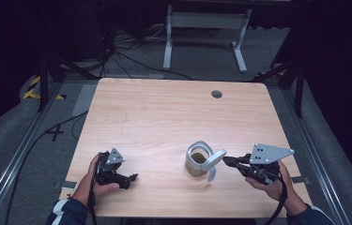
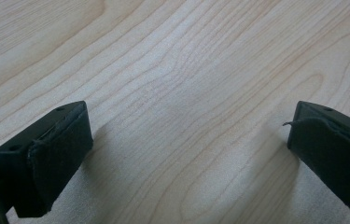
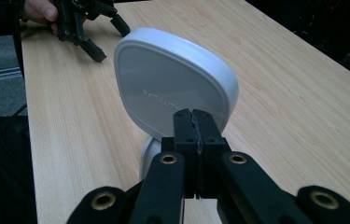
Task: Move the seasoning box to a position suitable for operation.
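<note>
A jar (image 1: 198,161) stands on the wooden table (image 1: 164,112), toward the near edge and right of the middle, with something dark olive inside it. Its grey lid (image 1: 213,159) is off the mouth and tilted up on edge at the jar's right side, touching or just clear of the rim; from the high view I cannot tell which.

The right gripper (image 1: 226,161) comes in from the right, held in the person's right hand (image 1: 272,185), and its tips reach the lid's right edge. In the right gripper view the two black jaws are pressed together with only a thin seam between them, and the lid (image 3: 175,84) stands broad and pale right in front of them, its lower edge running down behind the right gripper (image 3: 194,122). They seem to pinch the lid's rim, though the pinched edge itself is hidden by the jaws. A rounded pale shape shows just below the lid, to the left of the jaws.

The left gripper (image 1: 131,179) lies well apart from the jar, near the table's front left, in the left hand (image 1: 97,180). In its own view the left gripper (image 2: 189,140) has its jaws spread wide, the pads (image 2: 60,158) low over bare wood grain with nothing between them. The right gripper view catches it too, far off at the top left (image 3: 109,35).
</note>
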Demonstrator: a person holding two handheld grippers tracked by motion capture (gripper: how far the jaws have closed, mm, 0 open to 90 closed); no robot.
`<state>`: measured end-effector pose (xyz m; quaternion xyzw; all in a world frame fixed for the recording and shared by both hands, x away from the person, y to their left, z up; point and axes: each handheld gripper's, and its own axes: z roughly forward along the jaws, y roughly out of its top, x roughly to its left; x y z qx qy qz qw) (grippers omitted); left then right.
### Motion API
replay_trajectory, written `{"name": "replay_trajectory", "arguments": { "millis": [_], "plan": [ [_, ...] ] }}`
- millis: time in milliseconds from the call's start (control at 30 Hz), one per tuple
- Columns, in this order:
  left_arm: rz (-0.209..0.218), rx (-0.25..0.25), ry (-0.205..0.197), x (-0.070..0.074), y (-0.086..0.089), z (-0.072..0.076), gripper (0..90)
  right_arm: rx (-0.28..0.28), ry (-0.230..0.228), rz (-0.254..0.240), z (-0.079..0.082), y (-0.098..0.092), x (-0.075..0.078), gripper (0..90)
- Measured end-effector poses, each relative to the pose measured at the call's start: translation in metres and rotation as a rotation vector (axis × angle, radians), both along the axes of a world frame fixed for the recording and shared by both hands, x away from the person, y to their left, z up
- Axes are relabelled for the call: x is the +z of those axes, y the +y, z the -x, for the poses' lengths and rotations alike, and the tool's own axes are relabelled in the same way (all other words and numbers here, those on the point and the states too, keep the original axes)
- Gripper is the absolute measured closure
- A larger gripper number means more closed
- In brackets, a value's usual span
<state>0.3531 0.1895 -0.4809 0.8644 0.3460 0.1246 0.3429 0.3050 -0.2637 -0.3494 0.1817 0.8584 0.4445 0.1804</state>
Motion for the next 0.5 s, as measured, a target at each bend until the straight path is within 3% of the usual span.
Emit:
{"name": "replay_trajectory", "arguments": {
  "millis": [500],
  "plan": [
    [0.006, 0.0, -0.003, -0.0006, 0.0, 0.0, 0.2, 0.002, -0.01, 0.009, -0.0059, 0.0094, 0.0005, 89.8]
  ]
}}
